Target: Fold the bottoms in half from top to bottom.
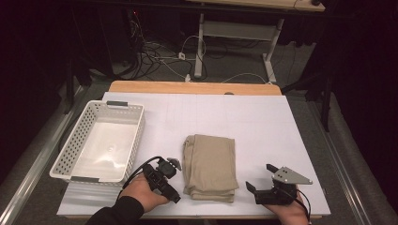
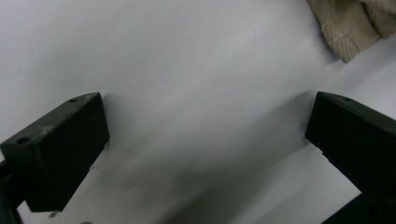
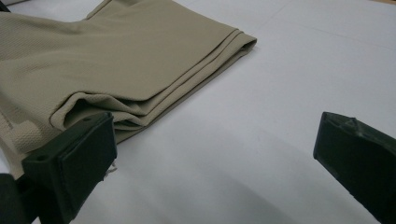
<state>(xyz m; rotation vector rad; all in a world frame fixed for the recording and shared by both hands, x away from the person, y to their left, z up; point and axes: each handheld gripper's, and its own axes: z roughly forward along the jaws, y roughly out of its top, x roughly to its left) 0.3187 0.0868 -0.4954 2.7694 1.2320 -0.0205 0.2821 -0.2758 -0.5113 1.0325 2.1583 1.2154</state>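
Observation:
A folded beige cloth (image 1: 209,168) lies on the white sheet (image 1: 263,126), near the table's front edge. My left gripper (image 1: 170,187) rests just left of the cloth, held in a hand in a dark sleeve. In the left gripper view this gripper (image 2: 205,135) is open over bare sheet, with a corner of the cloth (image 2: 350,28) at the upper right. My right gripper (image 1: 261,178) sits to the right of the cloth, jaws wide apart. In the right gripper view that gripper (image 3: 210,154) is open, its left jaw close to the folded edge of the cloth (image 3: 130,60), nothing between the jaws.
An empty white perforated basket (image 1: 65,150) stands at the table's left side. The wooden table edge (image 1: 195,87) shows beyond the sheet. Cables (image 1: 164,56) and a second table's white legs (image 1: 201,42) are on the floor behind.

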